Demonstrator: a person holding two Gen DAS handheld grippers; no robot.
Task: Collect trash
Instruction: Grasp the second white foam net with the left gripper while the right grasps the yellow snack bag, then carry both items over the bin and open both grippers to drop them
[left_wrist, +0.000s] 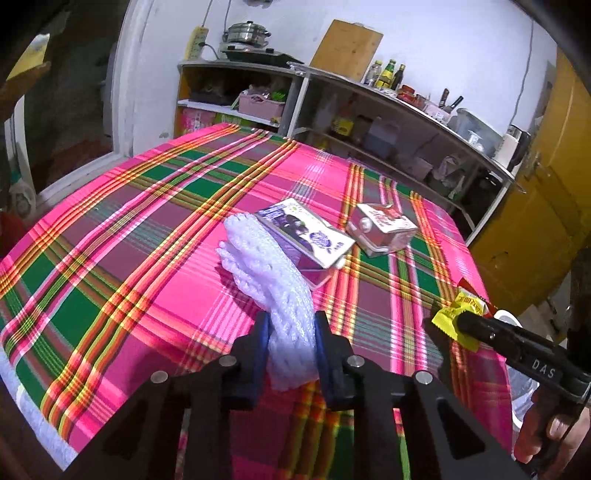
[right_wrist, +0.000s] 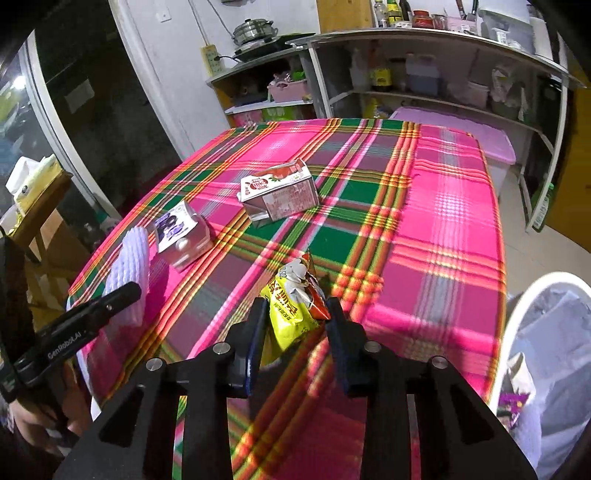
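My left gripper (left_wrist: 291, 325) is shut on a white foam fruit net (left_wrist: 269, 273), which rests on the plaid tablecloth (left_wrist: 147, 229). The net also shows in the right wrist view (right_wrist: 129, 266), with the left gripper's finger (right_wrist: 99, 306) on it. My right gripper (right_wrist: 295, 314) is shut on a yellow and red snack wrapper (right_wrist: 291, 299); the wrapper also shows in the left wrist view (left_wrist: 458, 317). A purple milk carton (left_wrist: 306, 232) lies just beyond the net. A red milk carton (left_wrist: 382, 229) lies to its right, near mid-table in the right wrist view (right_wrist: 279, 194).
A white trash bin (right_wrist: 546, 362) with a plastic liner and some rubbish stands at the table's right side. Shelves with bottles and pots (right_wrist: 424, 74) line the far wall. A pink lidded box (right_wrist: 461, 133) sits behind the table. A tissue box (right_wrist: 33, 181) rests on a wooden stand at left.
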